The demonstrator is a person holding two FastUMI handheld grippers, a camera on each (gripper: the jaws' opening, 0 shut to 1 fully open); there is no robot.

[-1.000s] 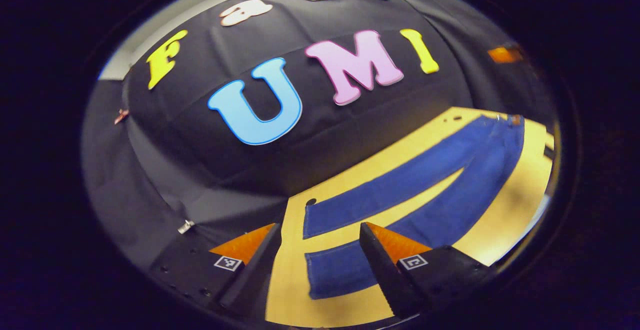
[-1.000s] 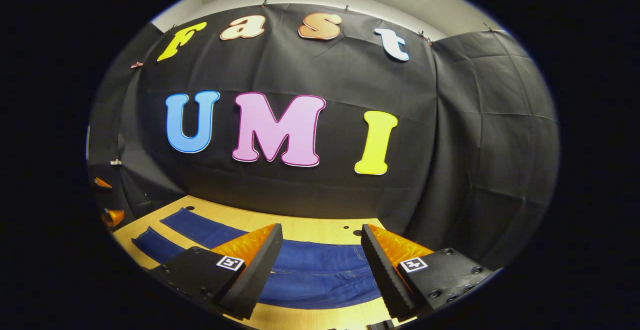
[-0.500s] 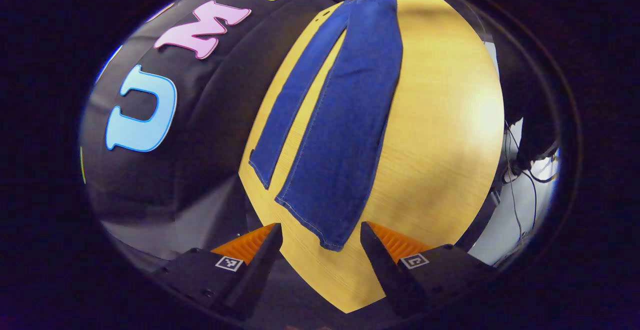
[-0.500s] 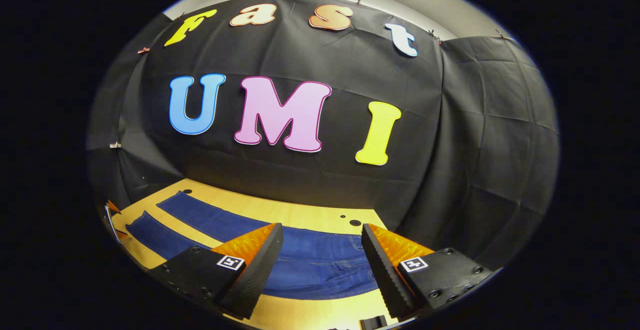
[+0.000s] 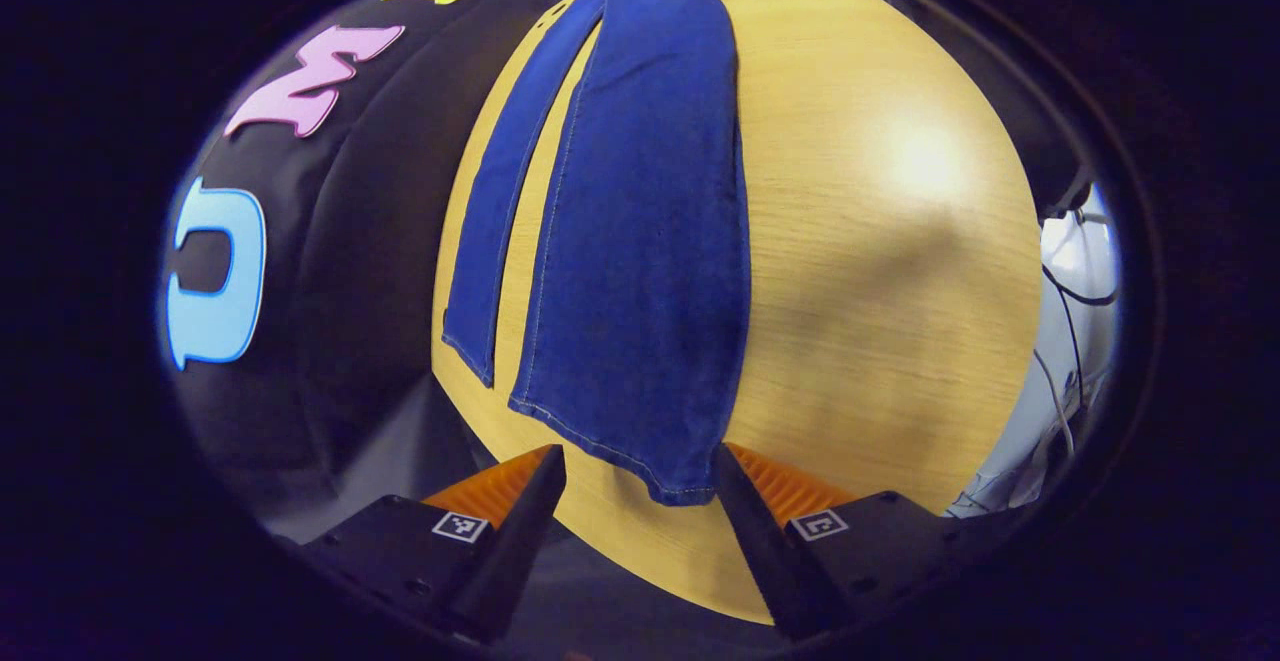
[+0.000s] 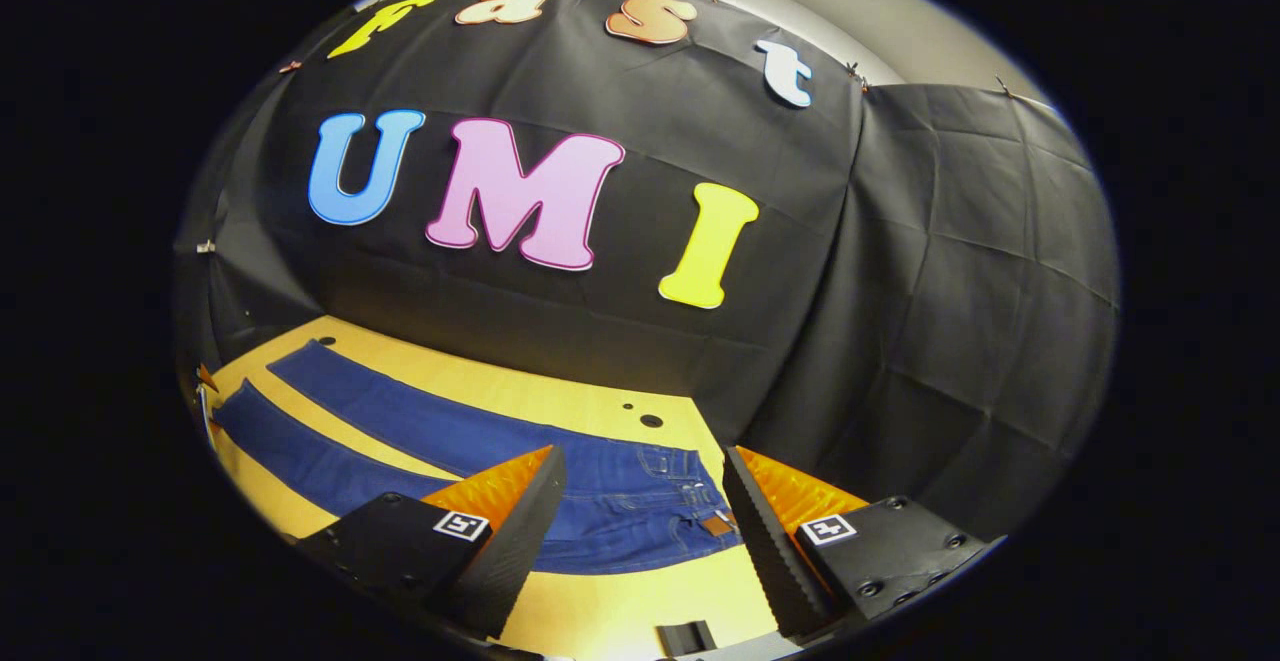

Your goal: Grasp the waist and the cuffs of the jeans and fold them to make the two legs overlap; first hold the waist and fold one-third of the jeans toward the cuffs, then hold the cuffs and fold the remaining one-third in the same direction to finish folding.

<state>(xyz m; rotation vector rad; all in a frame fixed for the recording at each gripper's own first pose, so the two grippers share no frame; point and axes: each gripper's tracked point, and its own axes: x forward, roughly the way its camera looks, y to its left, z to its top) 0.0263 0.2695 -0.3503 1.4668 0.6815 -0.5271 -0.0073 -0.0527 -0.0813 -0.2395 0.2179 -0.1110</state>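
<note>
Blue jeans (image 5: 640,241) lie flat on the wooden table (image 5: 880,291) with the two legs spread apart. In the left gripper view the near leg's cuff (image 5: 640,456) ends just in front of my left gripper (image 5: 640,486), which is open and apart from the cloth. The far leg's cuff (image 5: 468,341) lies to its left. In the right gripper view the waist (image 6: 660,496) of the jeans (image 6: 400,431) lies flat between and beyond the fingers of my open right gripper (image 6: 645,486), which hovers above it. The legs run off to the left.
The booth's black cloth wall stands close behind the table's far edge. Cables (image 5: 1075,281) hang past the table's edge over a pale floor. A small black part (image 6: 685,636) sits at the table's (image 6: 600,606) front edge. Two holes (image 6: 645,419) mark the wood near the waist.
My left gripper has swung from facing the wall to looking down the length of the jeans and has come up close to the near cuff. The right gripper has shifted, bringing the waist into fuller view.
</note>
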